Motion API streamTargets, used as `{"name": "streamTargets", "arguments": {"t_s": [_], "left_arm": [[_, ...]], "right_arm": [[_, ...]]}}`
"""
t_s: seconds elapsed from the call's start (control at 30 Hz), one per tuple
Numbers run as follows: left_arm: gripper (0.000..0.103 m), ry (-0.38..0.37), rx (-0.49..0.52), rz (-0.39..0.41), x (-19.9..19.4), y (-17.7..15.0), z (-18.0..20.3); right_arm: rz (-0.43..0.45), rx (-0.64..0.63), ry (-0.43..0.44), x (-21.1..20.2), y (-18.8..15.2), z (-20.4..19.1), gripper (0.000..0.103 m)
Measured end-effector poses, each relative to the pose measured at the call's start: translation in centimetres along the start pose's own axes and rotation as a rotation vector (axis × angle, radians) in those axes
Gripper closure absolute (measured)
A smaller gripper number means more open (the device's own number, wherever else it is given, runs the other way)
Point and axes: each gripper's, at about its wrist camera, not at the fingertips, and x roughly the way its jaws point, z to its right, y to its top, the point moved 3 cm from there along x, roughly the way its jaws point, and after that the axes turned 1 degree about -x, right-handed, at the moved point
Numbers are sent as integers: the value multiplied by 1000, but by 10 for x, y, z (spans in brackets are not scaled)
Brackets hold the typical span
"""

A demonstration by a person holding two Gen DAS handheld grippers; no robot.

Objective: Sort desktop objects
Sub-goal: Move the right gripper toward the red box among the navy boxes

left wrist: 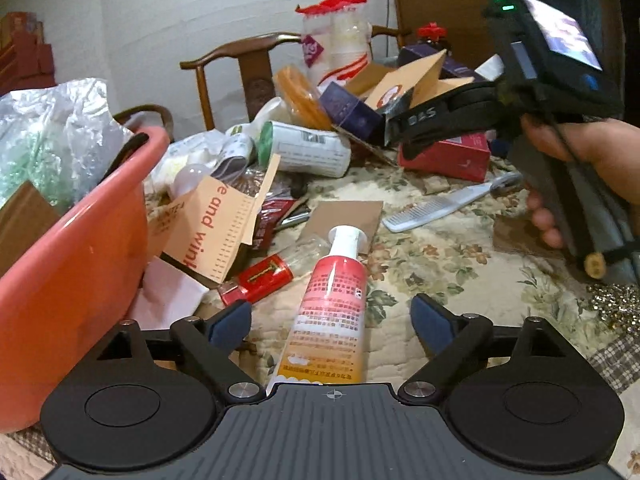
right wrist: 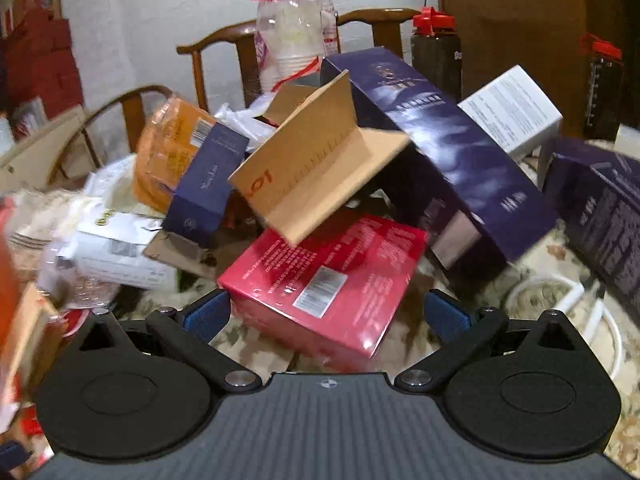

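Note:
A red and white tube lies on the floral cloth, cap pointing away, between the fingers of my left gripper. The jaws stand wide and neither blue pad touches it. My right gripper is open too, its pads either side of the near edge of a red box without pressing on it. In the left wrist view the right gripper hangs at the upper right in a person's hand, just above that red box.
A pink basin stuffed with plastic bags stands at the left. A white comb, a small red can and cardboard flaps lie nearby. Navy boxes, a cardboard piece and dark bottles crowd behind the red box.

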Motion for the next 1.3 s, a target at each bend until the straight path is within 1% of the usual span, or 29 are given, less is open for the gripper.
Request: {"name": "streamTargets", "arguments": {"t_s": [0.13,0.2,0.27,0.3,0.37,0.4,0.5,0.53,0.6,0.63,0.67,0.7,0.73,0.8,0.83,0.87,0.93,0.97,1.0,1.1,1.2,1.3], "left_arm": [[11,1,-1,-1,0,0,0],[11,0,2,0,0,0,0],[11,2,4,1,0,0,0],[11,1,3,1,0,0,0],[11,-1,-1,1,0,0,-1],[11,-1,0,1,0,0,-1],[11,10,13,6,-1,0,2],[11,11,16,6,-1,0,2],[13,5,15,7,-1,1,2],[13,0,13,7,-1,1,1],[14,-5,10,6,0,1,1],[15,-11,7,5,0,1,0],[16,-17,4,5,0,1,0],[19,-33,-5,3,0,0,-2],[19,-39,-12,1,0,0,-3],[19,-44,-19,-1,0,0,-4],[19,-51,-30,-5,2,0,-5],[18,-53,-35,-6,2,0,-5],[16,-53,-38,-8,2,0,-6],[15,-57,-50,-13,3,0,-7],[15,-63,-57,-16,4,0,-8],[14,-60,-56,-18,5,0,-7]], "right_arm": [[-8,-49,-121,11,3,-13,0],[-20,-51,-148,16,2,-16,0],[-15,-18,-134,18,2,-11,0],[-3,6,-113,18,0,-6,0],[-12,60,-60,17,-2,5,4],[-11,63,-38,14,-4,9,5],[-11,32,-8,3,-11,17,10],[-8,30,5,-3,-13,18,12],[-7,22,18,-15,-19,24,26],[-7,12,23,-21,-22,26,37],[-6,-1,28,-27,-25,29,46],[-8,-13,36,-34,-29,31,47],[-11,-28,42,-41,-34,32,47],[-15,-52,49,-54,-43,35,43],[-20,-49,52,-57,-43,36,32],[-20,-24,62,-61,-44,38,18],[33,42,105,-69,-37,44,4],[58,50,108,-68,-30,42,2],[71,50,104,-68,-24,45,2],[44,93,144,-55,-8,54,2],[19,151,157,-32,10,62,2],[13,114,134,-17,22,63,2]]}}
